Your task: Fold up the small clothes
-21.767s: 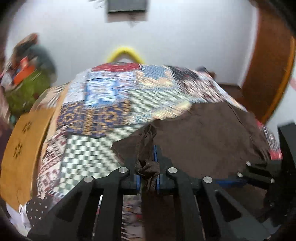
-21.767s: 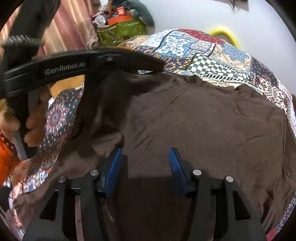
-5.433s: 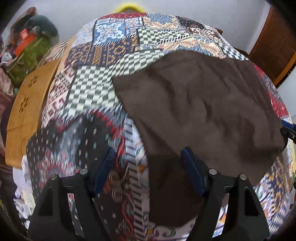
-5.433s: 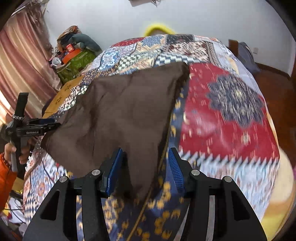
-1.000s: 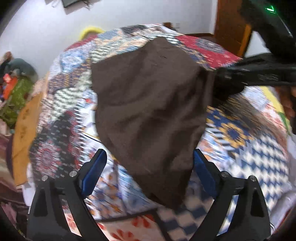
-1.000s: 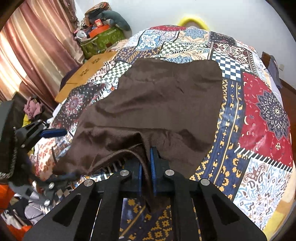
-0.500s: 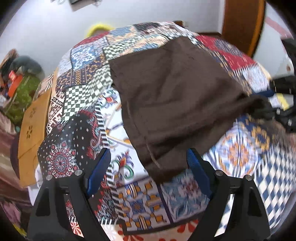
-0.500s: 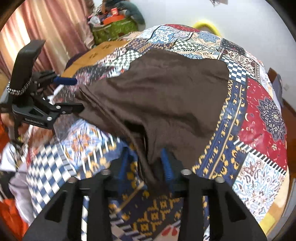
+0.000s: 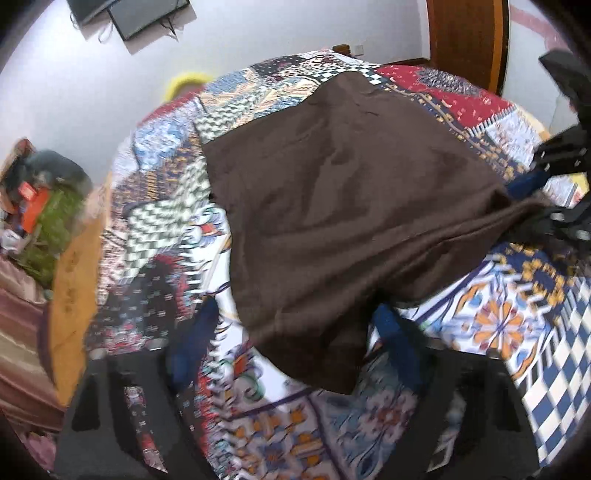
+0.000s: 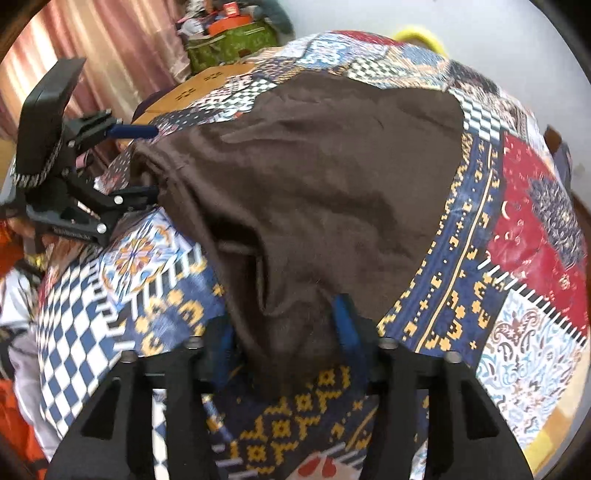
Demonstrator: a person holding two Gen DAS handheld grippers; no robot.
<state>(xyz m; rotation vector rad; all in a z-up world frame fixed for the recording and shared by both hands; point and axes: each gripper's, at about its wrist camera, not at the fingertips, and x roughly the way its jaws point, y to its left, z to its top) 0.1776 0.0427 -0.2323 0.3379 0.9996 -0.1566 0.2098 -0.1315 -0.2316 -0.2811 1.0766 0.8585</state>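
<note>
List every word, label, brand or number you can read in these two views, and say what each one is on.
No text in either view can be read.
Left gripper: there is a pale marking on its side, too blurred to read.
Orange box in the background: its label is too small and blurred to read.

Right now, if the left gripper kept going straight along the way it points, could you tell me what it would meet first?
Most likely the near corner of the brown cloth, which lies between the left gripper fingers, with the patchwork bedspread just beneath; depth is unclear.
</note>
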